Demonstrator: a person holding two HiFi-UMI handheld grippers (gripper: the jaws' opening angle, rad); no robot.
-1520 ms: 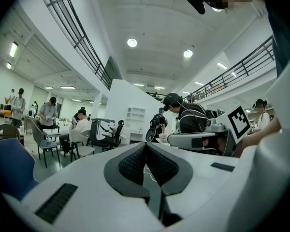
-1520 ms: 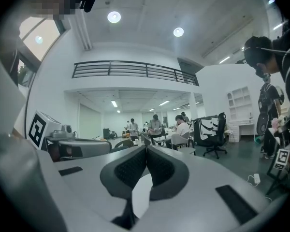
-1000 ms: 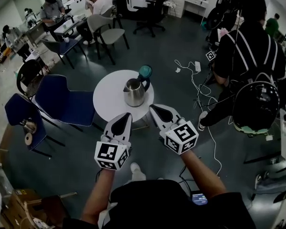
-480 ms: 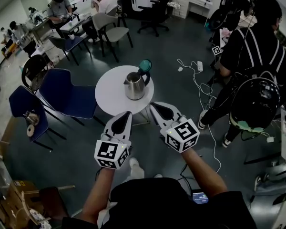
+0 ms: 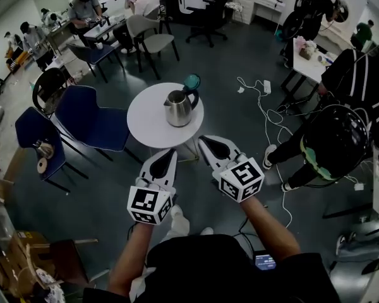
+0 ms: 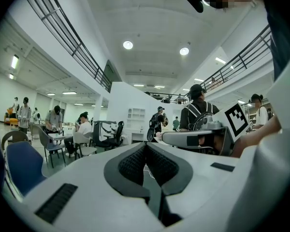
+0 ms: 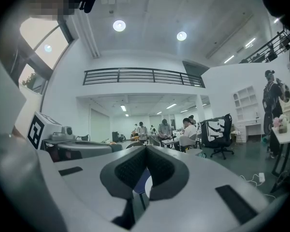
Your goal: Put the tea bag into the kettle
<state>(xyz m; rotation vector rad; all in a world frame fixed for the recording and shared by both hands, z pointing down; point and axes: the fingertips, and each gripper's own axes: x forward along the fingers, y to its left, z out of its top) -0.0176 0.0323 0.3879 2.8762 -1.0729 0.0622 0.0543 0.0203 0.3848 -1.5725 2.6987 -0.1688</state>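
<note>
Kettle (image 5: pixel 178 108) sits on round table (image 5: pixel 145 120); left gripper (image 5: pixel 170 151), right gripper (image 5: pixel 202 141) both closed, empty.

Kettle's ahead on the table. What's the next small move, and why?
Probably step closer to the white table: the kettle stands on it, lid open, well beyond the left gripper and right gripper, both shut on nothing.

A dark grey floor (image 5: pixel 227 87) spreads through a large open hall. A round white counter (image 5: pixel 145 124) stands mid-room, with blue chairs (image 5: pixel 91 118) just beside it on the left. Grey chairs (image 5: pixel 156 41) and a black office chair (image 5: pixel 205 14) stand farther back. A white power strip (image 5: pixel 266 87) lies on the floor with its cable. Round ceiling lights (image 6: pixel 128 45) shine overhead, and a railed balcony (image 7: pixel 135 76) runs along the white wall.
</note>
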